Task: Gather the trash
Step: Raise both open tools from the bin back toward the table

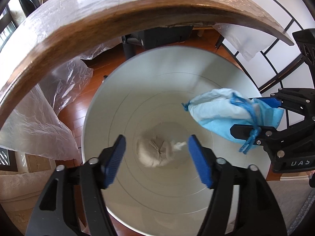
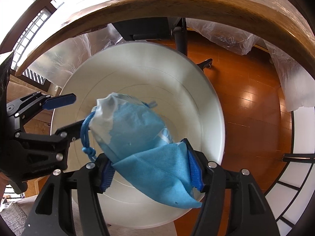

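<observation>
Blue pads of the right tool (image 2: pixel 151 169) pinch the blue end of a mask (image 2: pixel 141 137), and this is what lies closest to the right wrist camera. From the pads the mask reaches forward and a little to the left, so its long axis follows the line of the fingers, and its pale, crumpled end with the blue ear loop (image 2: pixel 86 135) is the far tip. Directly under the mask is the open mouth of a white bin (image 2: pixel 206 98). This relation decides the coming move, I think: the mask hangs over the hollow of the bin and not over its rim, so it should be enough to spread the fingers and it will fall inside.

On the left side the left tool (image 1: pixel 156 160) is spread wide and holds nothing. It also points down into the bin (image 1: pixel 98 106), and between its pads a wad (image 1: pixel 155 151) of pale paper lies on the bottom. In this view the mask (image 1: pixel 226 114) hangs to the right, above the right inner wall, in the grip of the right tool (image 1: pixel 261 116). So the right hand is clearly the nearer one. The loop touches one finger there and could catch on it, in my judgement.

Beyond the bin, the edge of a wooden counter (image 1: pixel 59 37) under clear plastic sheet (image 1: pixel 39 122) arches over the floor (image 2: pixel 246 90).
</observation>
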